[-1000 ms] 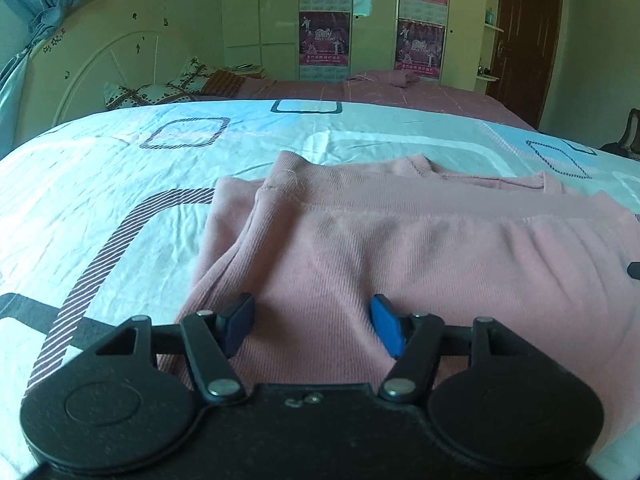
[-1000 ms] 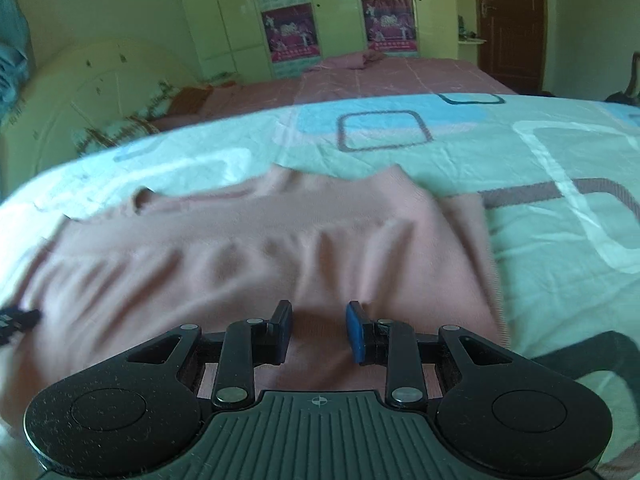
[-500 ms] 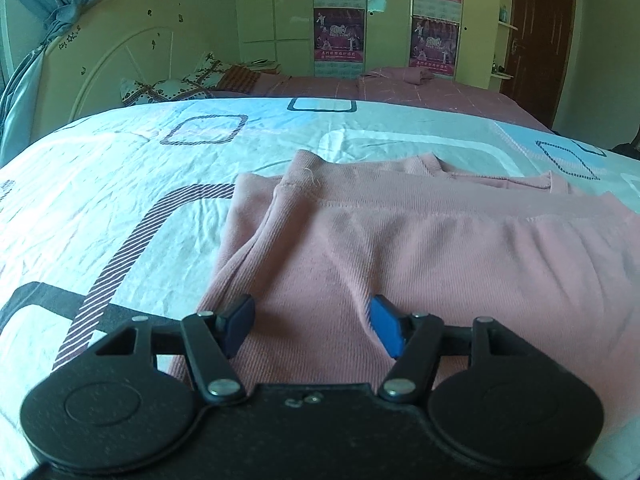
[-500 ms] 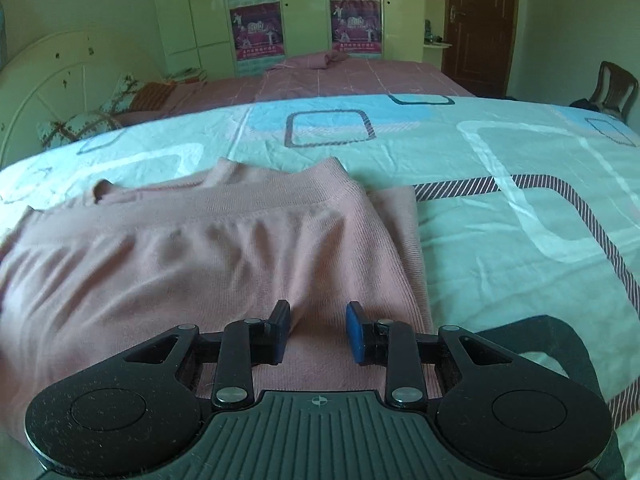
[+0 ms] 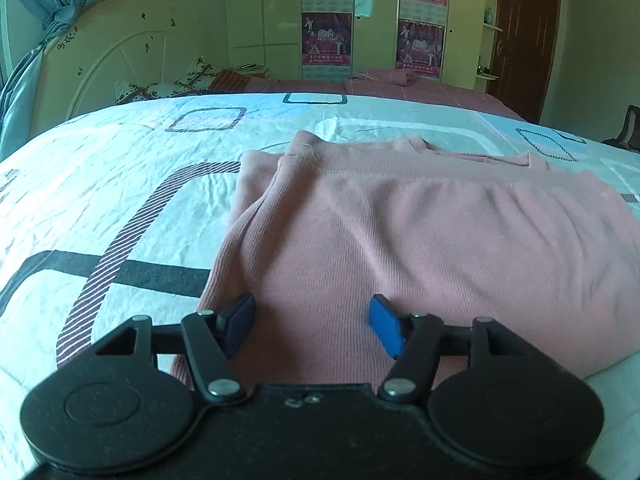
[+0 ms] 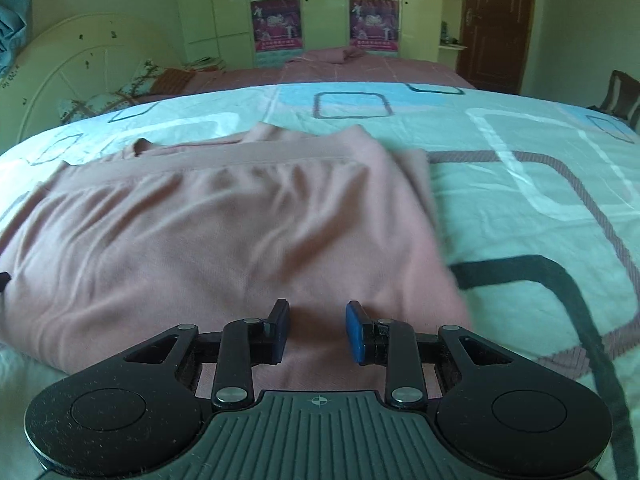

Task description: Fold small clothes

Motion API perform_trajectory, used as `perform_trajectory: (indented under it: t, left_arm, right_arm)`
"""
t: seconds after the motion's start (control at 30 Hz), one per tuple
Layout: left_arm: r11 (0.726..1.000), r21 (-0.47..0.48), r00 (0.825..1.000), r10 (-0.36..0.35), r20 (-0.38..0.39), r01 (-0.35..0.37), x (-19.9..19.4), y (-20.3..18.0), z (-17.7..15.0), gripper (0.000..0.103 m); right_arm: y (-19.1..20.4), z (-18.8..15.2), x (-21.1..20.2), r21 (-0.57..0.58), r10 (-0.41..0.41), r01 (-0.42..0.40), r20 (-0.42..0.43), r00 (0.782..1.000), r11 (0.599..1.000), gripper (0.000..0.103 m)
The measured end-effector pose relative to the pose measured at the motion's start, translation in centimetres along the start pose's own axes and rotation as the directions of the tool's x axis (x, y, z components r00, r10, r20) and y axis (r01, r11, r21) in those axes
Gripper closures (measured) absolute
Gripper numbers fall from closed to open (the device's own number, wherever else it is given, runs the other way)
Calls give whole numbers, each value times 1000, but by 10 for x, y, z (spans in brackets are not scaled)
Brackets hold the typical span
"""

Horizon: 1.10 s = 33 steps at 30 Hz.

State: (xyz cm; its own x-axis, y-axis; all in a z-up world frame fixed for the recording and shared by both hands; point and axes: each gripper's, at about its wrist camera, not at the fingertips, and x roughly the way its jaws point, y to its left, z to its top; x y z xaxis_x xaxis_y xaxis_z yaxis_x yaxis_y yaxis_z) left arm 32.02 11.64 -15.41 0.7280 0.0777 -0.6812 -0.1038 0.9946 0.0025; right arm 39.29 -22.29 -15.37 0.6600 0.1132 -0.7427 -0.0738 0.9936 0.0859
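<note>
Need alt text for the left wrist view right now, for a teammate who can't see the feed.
The open left gripper sits low over the near edge of a pink garment, folded and lying on a patterned bedspread. Beyond the bed are a white headboard and a wardrobe.

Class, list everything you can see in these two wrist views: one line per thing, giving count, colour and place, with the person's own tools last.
garment: one, pink, folded, lying on the bed in front of both grippers
bed cover: one, white and light blue with dark square outlines, under the garment
headboard: one, cream, far left
pillows: count unclear, patterned, by the headboard
wardrobe: one, pale yellow-green with pink posters, back wall
door: one, dark brown, far right
curtain: one, blue, upper left
left gripper: one, black, blue pads, open over the garment's near edge
right gripper: one, black, blue pads, open over the garment
</note>
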Motion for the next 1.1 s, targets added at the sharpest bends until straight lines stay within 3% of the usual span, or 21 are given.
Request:
perform_trajectory:
  t: [0.13,0.23,0.37,0.53,0.87,0.9,0.93,0.97,1.1]
  left_arm:
    - [1000,-16,1000,-6,-10,6,-2,2,1,41]
    - [1000,-7,1000,-11,-11,11,0,2,1,41]
    - [1000,-23,999,-15,-39,14,-2,2,7,41]
    - [997,-67,997,-34,-64,30,-4,5,12,33]
    - [987,-153,995,-59,-86,45,-19,15,18,23]
    - [985,-167,994,-66,-87,51,-21,17,18,21]
    - [981,-185,993,-74,-88,57,-22,20,18,21]
    - [978,-199,993,-78,-91,58,-24,22,18,21]
    - [971,-230,991,-86,-100,61,-30,28,17,21]
  right_arm:
    - [-15,-11,-8,51,-42,43,-19,999,998,74]
    - [-10,-14,-11,14,-64,64,-27,998,998,74]
    - [-8,-7,-19,78,-48,51,-36,998,996,73]
    - [14,2,-27,92,26,-25,-6,1000,995,73]
    - [96,29,-10,-17,181,-181,12,983,983,72]
    - [103,31,-6,-19,189,-189,10,982,982,63]
    - [109,32,-3,-11,195,-195,10,981,981,46]
    - [114,33,0,-3,204,-204,15,979,979,42]
    - [134,38,7,-41,180,-178,45,983,983,42]
